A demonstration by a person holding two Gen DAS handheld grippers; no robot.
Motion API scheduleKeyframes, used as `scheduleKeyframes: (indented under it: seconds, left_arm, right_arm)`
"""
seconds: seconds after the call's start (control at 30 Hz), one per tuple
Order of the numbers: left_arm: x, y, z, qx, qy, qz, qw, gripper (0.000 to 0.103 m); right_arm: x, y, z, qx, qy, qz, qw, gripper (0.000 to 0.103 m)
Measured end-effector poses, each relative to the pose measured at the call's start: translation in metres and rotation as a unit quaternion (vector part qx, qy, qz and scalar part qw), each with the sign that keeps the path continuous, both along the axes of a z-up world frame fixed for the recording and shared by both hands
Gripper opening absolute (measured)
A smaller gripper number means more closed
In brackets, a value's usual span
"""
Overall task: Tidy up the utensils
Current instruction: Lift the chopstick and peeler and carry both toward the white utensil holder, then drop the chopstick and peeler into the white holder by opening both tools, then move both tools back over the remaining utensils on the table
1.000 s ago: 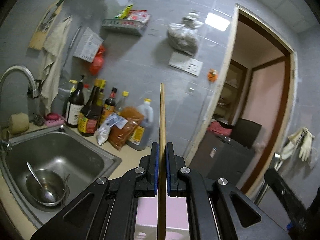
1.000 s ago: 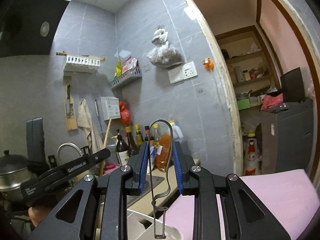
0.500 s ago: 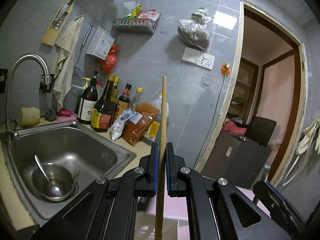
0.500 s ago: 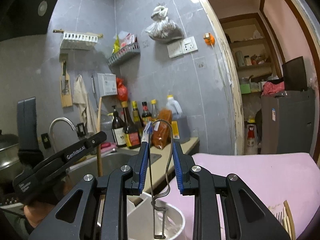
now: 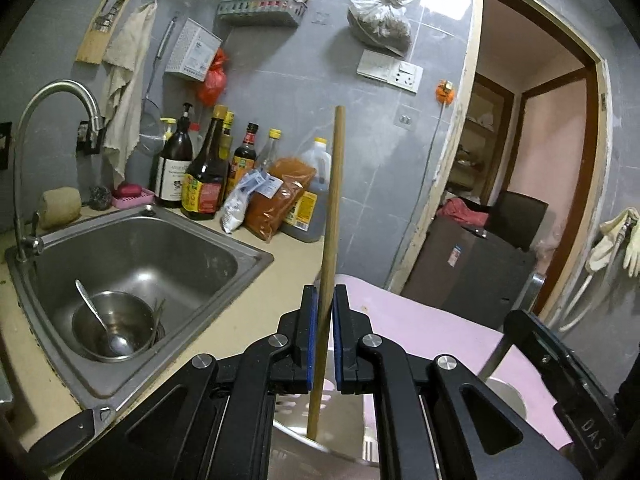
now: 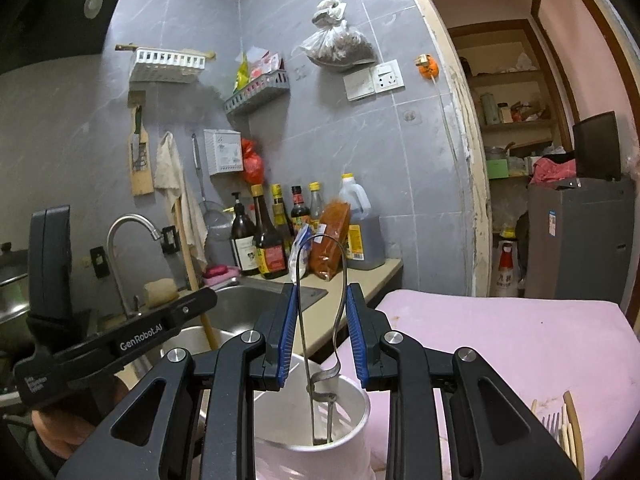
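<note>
A grey-tiled kitchen wall [image 5: 280, 80] fills the background of both views, with a doorway [image 5: 532, 160] at the right of the frame. Below it, a beige counter [image 5: 248, 304] holds a steel sink [image 5: 152, 256] in the lower left of the left wrist view, and a pink cloth-covered surface [image 6: 520, 344] spreads across the lower right of the right wrist view. A row of sauce bottles [image 5: 208, 168] stands against the wall behind the sink, and a steel bowl [image 5: 116, 328] with a spoon [image 5: 96, 312] in it sits in the basin.

The left gripper [image 5: 326, 312] points forward and slightly up from the bottom centre of its frame, its blue pads pressed onto a long wooden stick [image 5: 332, 216] that stands nearly upright; the stick's lower end dips into a pale container [image 5: 352, 420] beneath the fingers. In the right wrist view, the same gripper appears at the lower left.

The right gripper [image 6: 322, 320] is held level over a white cup-like holder [image 6: 352, 412] at the bottom centre. Its pads pinch the two sides of a looped metal wire utensil [image 6: 320, 280], whose lower end hangs inside the holder. A few more utensils [image 6: 560, 428] lie at the lower right edge on the pink surface.
</note>
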State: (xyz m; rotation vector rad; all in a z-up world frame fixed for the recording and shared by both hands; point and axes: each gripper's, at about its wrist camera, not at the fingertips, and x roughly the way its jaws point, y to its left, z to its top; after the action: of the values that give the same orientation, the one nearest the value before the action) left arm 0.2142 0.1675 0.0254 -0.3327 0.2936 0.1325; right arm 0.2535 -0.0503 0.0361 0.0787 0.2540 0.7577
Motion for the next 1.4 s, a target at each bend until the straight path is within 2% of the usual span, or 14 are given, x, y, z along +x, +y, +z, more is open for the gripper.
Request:
scheduleKeyframes:
  seconds: [0.17, 0.33, 0.4, 0.47, 0.6, 0.7, 0.77, 0.83, 0.93, 1.03, 1.13, 1.4]
  left_arm:
    - [0.0, 0.0, 0.005, -0.003, 0.007, -0.011, 0.9999, 0.006]
    - [-0.004, 0.001, 0.009, -0.01, 0.0, -0.016, 0.9998, 0.027]
    - [-0.005, 0.0, 0.011, -0.008, -0.003, -0.017, 0.9998, 0.028]
    - [-0.005, -0.002, 0.013, -0.002, 0.0, -0.018, 0.9998, 0.03]
    - [-0.009, -0.004, 0.017, 0.008, -0.003, -0.017, 0.9998, 0.043]
    - [-0.013, -0.006, 0.023, 0.014, -0.012, -0.015, 0.9997, 0.048]
    - [-0.015, -0.008, 0.029, 0.025, -0.016, -0.011, 0.9995, 0.053]
    - [-0.02, -0.01, 0.035, 0.036, -0.026, 0.0, 0.999, 0.064]
    - [-0.028, -0.014, 0.046, 0.048, -0.047, 0.012, 0.9976, 0.076]
    - [-0.035, -0.02, 0.058, 0.067, -0.067, 0.018, 0.9954, 0.08]
    - [-0.041, -0.031, 0.071, 0.089, -0.086, 0.015, 0.9922, 0.085]
    - [-0.047, -0.063, 0.088, 0.103, -0.11, -0.031, 0.9881, 0.087]
  right_arm:
    - [0.0, -0.001, 0.0, 0.001, 0.01, 0.004, 1.0, 0.022]
    - [0.002, -0.006, 0.0, 0.004, 0.019, 0.006, 1.0, 0.023]
    - [0.002, -0.006, 0.0, 0.003, 0.021, 0.004, 1.0, 0.023]
    - [0.002, -0.006, 0.0, -0.001, 0.022, 0.005, 1.0, 0.028]
    - [0.002, -0.007, 0.001, 0.0, 0.02, 0.003, 1.0, 0.03]
    - [0.001, -0.01, 0.004, 0.004, 0.017, -0.001, 1.0, 0.031]
    - [0.001, -0.015, 0.007, 0.01, 0.014, -0.007, 1.0, 0.039]
    - [0.0, -0.02, 0.011, 0.016, 0.011, -0.014, 1.0, 0.043]
    - [0.0, -0.028, 0.018, 0.024, 0.006, -0.025, 0.999, 0.051]
    - [-0.001, -0.037, 0.026, 0.029, -0.002, -0.041, 0.999, 0.057]
    - [-0.002, -0.048, 0.034, 0.035, -0.006, -0.058, 0.998, 0.067]
    - [-0.016, -0.089, 0.058, 0.025, -0.038, -0.107, 0.993, 0.077]
